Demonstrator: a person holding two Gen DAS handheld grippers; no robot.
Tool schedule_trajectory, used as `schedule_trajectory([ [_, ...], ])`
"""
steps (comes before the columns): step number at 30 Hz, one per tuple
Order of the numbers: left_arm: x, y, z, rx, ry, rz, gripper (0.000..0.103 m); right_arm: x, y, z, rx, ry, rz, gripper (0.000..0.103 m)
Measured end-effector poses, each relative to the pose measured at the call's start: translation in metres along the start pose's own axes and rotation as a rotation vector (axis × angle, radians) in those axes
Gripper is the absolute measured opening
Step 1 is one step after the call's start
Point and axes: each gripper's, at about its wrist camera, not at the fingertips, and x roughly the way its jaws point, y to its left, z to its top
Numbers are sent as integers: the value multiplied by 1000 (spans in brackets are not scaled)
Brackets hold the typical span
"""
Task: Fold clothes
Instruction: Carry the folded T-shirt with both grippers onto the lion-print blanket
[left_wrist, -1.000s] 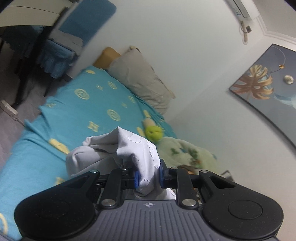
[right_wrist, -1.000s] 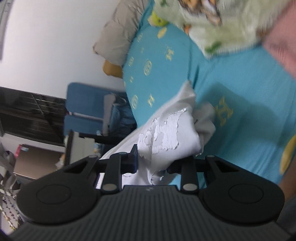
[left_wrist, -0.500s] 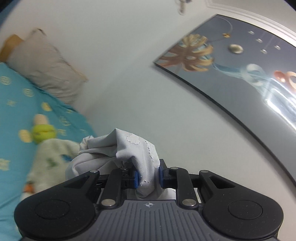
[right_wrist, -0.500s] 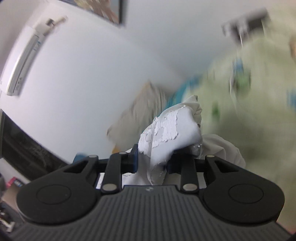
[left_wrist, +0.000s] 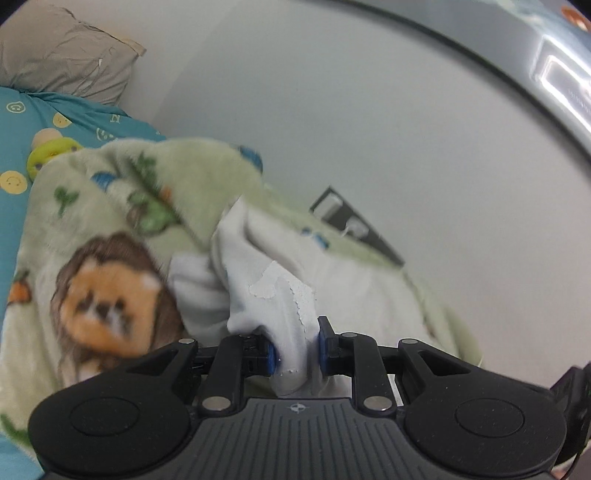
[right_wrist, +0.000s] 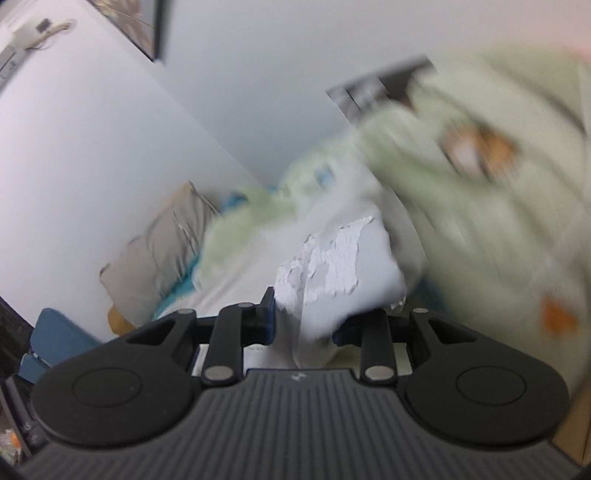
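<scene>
Both my tongs, left gripper (left_wrist: 295, 350) and right gripper (right_wrist: 303, 321), clamped on white garment (left_wrist: 273, 295), bunched between pads, over green blanket (left_wrist: 110, 206).

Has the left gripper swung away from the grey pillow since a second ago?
Yes. The left gripper, shut on the white garment, has swung right: the grey pillow slid from mid-frame to the top-left corner.

Blanket (left_wrist: 122, 206): pale green fleece, lion print, heaped on the bed.
Bed sheet (left_wrist: 22, 125): teal with yellow smiley faces, showing left of the blanket.
Pillow (left_wrist: 66, 55): grey, beyond the blanket by the wall.
Plush toy (left_wrist: 46, 153): yellow-green, at the blanket's far left edge.
Framed picture (right_wrist: 136, 26): on the wall above the blanket.
</scene>
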Motion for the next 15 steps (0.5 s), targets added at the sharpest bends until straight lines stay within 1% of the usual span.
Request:
schedule_trajectory([
  [3, -2, 14, -35, 59, 34, 19, 24, -6, -23, -38, 37, 24, -9, 31],
  [4, -1, 18, -40, 81, 35, 28, 26, -8, -27, -48, 44, 33, -15, 32],
  [5, -1, 25, -42, 105, 29, 31, 28, -5, -30, -56, 40, 38, -22, 32],
  [6, 0, 25, -43, 132, 22, 34, 33, -5, -29, -59, 30, 34, -29, 33],
  [7, -1, 22, -40, 178, 11, 40, 38, -5, -28, -61, 20, 28, -36, 34],
  [8, -2, 18, -38, 222, 3, 47, 40, -5, -28, -61, 34, 36, -44, 35],
  [9, -5, 12, -37, 253, 7, 68, 48, -4, -26, -59, 55, 50, -59, 39],
  [10, -8, 5, -35, 277, 17, 89, 58, -6, -23, -57, 65, 72, -79, 43],
  [11, -13, -2, -33, 298, 30, 104, 64, -7, -20, -55, 73, 94, -99, 44],
  [13, -25, -12, -30, 337, 31, 156, 87, -18, -14, -56, 57, 112, -136, 44],
  [15, -46, -24, -26, 370, -12, 216, 94, -31, -8, -57, 40, 116, -166, 44],
])
